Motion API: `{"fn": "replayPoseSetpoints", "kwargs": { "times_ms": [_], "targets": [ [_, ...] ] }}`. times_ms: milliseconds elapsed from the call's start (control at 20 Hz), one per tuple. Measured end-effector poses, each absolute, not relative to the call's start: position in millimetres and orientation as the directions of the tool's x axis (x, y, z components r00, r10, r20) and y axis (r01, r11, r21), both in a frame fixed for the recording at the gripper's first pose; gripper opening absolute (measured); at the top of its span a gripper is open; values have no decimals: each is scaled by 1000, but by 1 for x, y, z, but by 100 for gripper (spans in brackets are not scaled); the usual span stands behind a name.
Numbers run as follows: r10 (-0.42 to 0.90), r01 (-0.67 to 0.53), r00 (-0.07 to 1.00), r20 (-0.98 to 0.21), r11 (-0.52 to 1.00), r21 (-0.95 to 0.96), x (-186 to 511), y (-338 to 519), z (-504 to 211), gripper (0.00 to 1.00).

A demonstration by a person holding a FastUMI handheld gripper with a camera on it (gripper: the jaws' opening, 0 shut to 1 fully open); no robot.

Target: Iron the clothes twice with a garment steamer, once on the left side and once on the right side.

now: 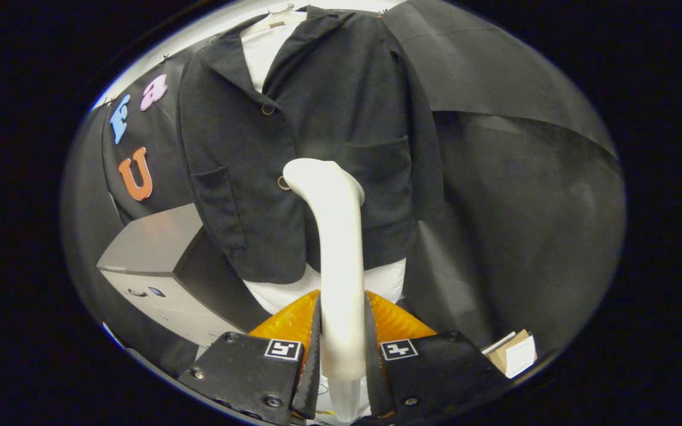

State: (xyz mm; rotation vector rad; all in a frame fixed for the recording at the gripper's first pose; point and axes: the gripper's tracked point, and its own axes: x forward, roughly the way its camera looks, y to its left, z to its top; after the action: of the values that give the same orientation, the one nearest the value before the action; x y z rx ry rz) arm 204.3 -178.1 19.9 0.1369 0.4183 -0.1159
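A black jacket point(329, 118) hangs on a white hanger point(276, 18) over a white shirt point(264, 47), straight ahead of the fingers. My gripper point(341, 349) is shut on the white garment steamer point(335, 248), both fingers pressing its handle. The steamer rises upright between the fingers, and its curved head point(317, 174) rests near the jacket's middle, beside the lower button point(283, 183). The shirt's hem point(388, 281) shows under the jacket's bottom edge.
A grey box-like appliance point(157, 260) stands to the left, below the jacket. An orange ribbed object point(400, 322) lies just behind the fingers. A small cardboard box point(515, 355) sits low on the right. Black cloth point(524, 195) hangs behind and to the right.
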Motion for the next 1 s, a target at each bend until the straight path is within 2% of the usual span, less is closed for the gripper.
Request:
{"fn": "replayPoseSetpoints", "kwargs": {
  "times_ms": [500,1000],
  "targets": [
    [-55,115,891,-451,988,106,207,-179,-2,36],
    [42,38,901,-432,984,174,209,-187,-15,36]
  ]
}}
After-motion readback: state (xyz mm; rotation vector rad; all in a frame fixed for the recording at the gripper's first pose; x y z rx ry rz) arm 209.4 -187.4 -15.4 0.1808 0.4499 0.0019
